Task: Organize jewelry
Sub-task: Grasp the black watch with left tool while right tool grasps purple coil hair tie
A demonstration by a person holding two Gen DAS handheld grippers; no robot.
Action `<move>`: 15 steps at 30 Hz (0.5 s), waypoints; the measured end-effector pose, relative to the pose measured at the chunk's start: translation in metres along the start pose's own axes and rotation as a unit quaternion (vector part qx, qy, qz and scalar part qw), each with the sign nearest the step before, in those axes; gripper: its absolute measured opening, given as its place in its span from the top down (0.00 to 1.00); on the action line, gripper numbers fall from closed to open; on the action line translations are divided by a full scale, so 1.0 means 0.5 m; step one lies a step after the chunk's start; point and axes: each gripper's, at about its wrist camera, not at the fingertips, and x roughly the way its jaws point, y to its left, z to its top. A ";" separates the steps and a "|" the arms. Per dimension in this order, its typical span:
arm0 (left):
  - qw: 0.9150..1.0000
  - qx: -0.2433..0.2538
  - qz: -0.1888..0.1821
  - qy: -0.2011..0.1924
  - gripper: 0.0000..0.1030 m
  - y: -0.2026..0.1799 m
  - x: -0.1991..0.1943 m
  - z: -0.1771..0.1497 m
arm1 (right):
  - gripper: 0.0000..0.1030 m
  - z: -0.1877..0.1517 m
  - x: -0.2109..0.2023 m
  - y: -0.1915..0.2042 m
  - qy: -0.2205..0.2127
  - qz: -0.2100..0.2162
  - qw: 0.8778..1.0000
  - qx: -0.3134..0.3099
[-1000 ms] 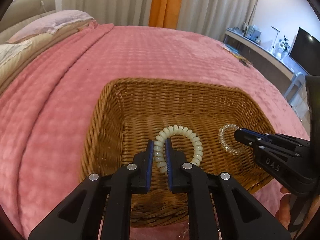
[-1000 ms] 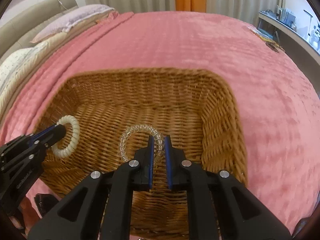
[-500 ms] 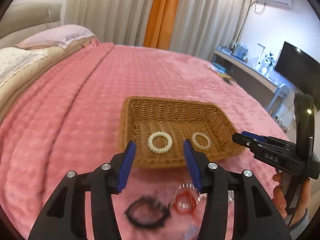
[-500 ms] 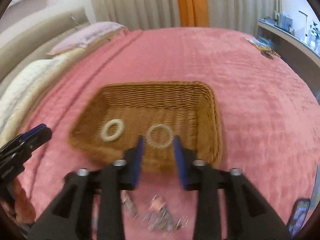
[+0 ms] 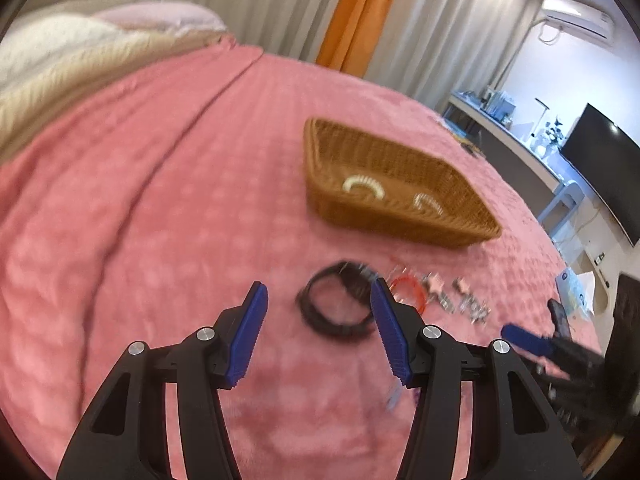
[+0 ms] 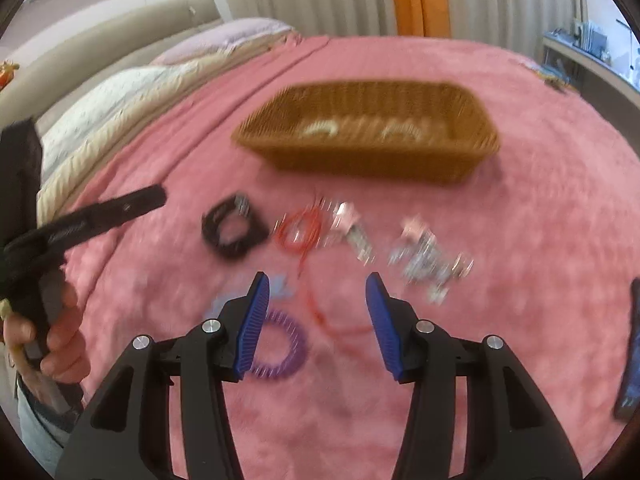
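A wicker basket (image 5: 452, 232) (image 6: 472, 160) sits on the pink bedspread and holds a white coil bracelet (image 5: 362, 186) (image 6: 320, 129) and a clear bead bracelet (image 5: 427, 204) (image 6: 400, 130). In front of it lie a black bracelet (image 5: 332, 304) (image 6: 232, 232), a red string bracelet (image 5: 408, 290) (image 6: 298, 232), silver trinkets (image 5: 464, 304) (image 6: 430, 260) and a purple coil bracelet (image 6: 280, 352). My left gripper (image 5: 318, 332) is open and empty above the black bracelet. My right gripper (image 6: 318, 320) is open and empty above the purple coil.
Pillows (image 6: 120, 92) lie along the left of the bed. A desk with a monitor (image 5: 596, 168) stands at the right. A dark phone (image 6: 632, 352) lies at the bed's right edge. The left gripper shows in the right wrist view (image 6: 152, 198).
Both grippers let go of their bracelets in the basket, opened, and pulled back toward the near side of the bed. The loose jewelry in front of the basket came into view.
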 end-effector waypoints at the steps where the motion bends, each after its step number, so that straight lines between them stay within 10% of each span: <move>1: 1.000 -0.003 0.000 0.005 0.49 0.005 0.007 -0.004 | 0.62 -0.013 0.007 0.005 0.009 0.006 1.000 0.002; 15: 0.999 -0.004 0.009 0.046 0.49 0.006 0.081 -0.020 | 0.78 -0.057 0.061 0.024 0.041 -0.007 0.999 0.000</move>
